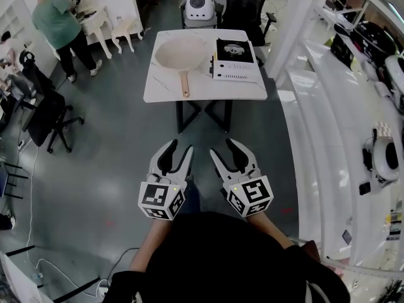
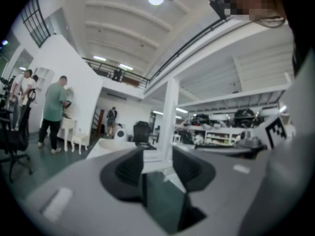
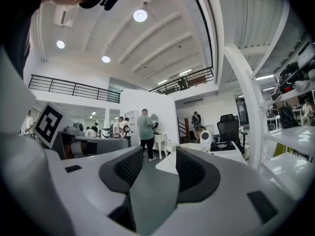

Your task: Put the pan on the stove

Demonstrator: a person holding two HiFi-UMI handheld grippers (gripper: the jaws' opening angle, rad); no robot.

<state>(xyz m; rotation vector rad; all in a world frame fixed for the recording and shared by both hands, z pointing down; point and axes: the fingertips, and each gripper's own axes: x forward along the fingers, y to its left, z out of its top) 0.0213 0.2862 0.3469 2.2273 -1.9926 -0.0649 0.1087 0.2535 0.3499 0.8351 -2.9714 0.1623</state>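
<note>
A: Pan?
B: Pan (image 1: 181, 54) on the counter (image 1: 252, 92), just left of the stove (image 1: 235, 50). Left hand-held gripper (image 1: 178, 150) and right hand-held gripper (image 1: 223, 149): jaws apart, empty, well short.
A: Grip?
B: Looks stiff, probably light, smooth. Take the handle (image 1: 185, 84).

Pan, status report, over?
Left gripper and right gripper open, empty, short of table. Pan on table, left of stove. No obstruction seen.

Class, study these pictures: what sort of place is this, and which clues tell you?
Probably an open-plan lab or workshop, not a home kitchen: black swivel office chairs, long white shelves of equipment, a railed mezzanine.
</note>
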